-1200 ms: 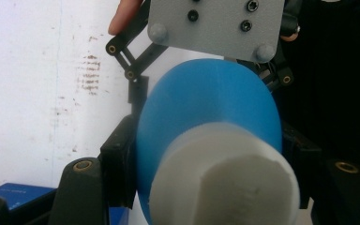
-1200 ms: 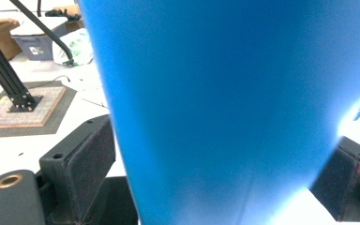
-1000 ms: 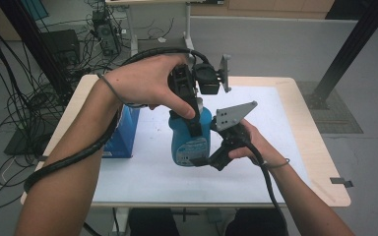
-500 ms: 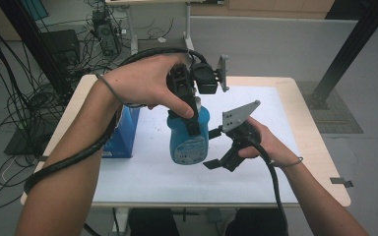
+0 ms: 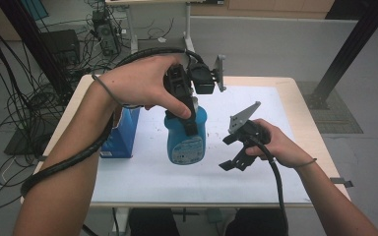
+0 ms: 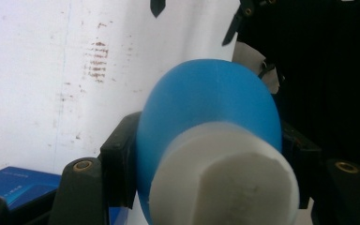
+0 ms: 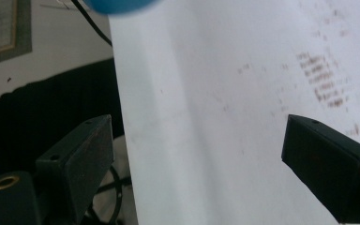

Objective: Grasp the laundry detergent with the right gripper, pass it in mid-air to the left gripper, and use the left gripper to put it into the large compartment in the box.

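A blue bottle (image 5: 186, 141) with a white cap (image 6: 225, 183) and a label hangs above the table, cap end uppermost. My left gripper (image 5: 189, 118) is shut on its upper part; in the left gripper view the black jaws press on both sides of the bottle (image 6: 206, 108). My right gripper (image 5: 228, 153) stands open just to the right of the bottle, apart from it, with nothing between its fingers (image 7: 82, 159). The bottle's blue edge (image 7: 117, 4) shows at the top of the right gripper view.
A blue box (image 5: 120, 132) stands on the left part of the white mat (image 5: 275, 108) that covers the table. Faint brown marks dot the mat. Cables and equipment lie on the floor to the left, beyond the table.
My right gripper has drawn back from the bottle's lower end, toward the right and the near edge. The left gripper still holds the bottle in about the same place.
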A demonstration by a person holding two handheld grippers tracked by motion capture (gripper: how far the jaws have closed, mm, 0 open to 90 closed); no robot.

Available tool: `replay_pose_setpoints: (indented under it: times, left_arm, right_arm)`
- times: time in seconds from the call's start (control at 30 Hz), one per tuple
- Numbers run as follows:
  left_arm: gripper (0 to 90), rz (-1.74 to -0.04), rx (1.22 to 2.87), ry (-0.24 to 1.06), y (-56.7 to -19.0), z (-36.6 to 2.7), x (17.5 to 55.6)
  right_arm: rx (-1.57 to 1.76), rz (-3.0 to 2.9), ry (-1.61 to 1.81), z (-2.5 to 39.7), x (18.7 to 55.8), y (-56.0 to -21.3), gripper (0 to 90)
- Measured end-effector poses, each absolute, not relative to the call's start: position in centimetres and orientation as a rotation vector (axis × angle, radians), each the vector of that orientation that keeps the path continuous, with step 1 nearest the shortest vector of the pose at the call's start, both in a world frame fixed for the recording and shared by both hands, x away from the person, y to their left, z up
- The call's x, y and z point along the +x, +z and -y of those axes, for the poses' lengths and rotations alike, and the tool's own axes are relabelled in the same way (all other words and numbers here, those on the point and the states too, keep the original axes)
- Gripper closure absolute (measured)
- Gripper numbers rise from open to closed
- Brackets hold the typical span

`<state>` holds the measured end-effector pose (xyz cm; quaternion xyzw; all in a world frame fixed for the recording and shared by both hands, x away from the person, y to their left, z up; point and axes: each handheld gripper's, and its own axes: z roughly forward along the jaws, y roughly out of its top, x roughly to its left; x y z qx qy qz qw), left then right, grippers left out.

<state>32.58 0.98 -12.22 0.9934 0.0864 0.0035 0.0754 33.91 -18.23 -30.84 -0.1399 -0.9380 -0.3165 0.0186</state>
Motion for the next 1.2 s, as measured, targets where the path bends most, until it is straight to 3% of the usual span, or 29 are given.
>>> replay_pose_setpoints:
  times: [0.6, 1.2]
  left_arm:
    - [37.4, -0.300, 2.975, 0.028, -12.0, -1.9, 32.5]
    - [37.4, -0.391, 2.939, 0.049, -12.5, -3.0, 33.2]
  right_arm:
    - [-0.690, 3.045, -0.595, 22.5, 35.4, -32.5, 9.2]
    - [-0.891, 3.057, -0.373, 23.7, 37.3, -33.1, 9.7]
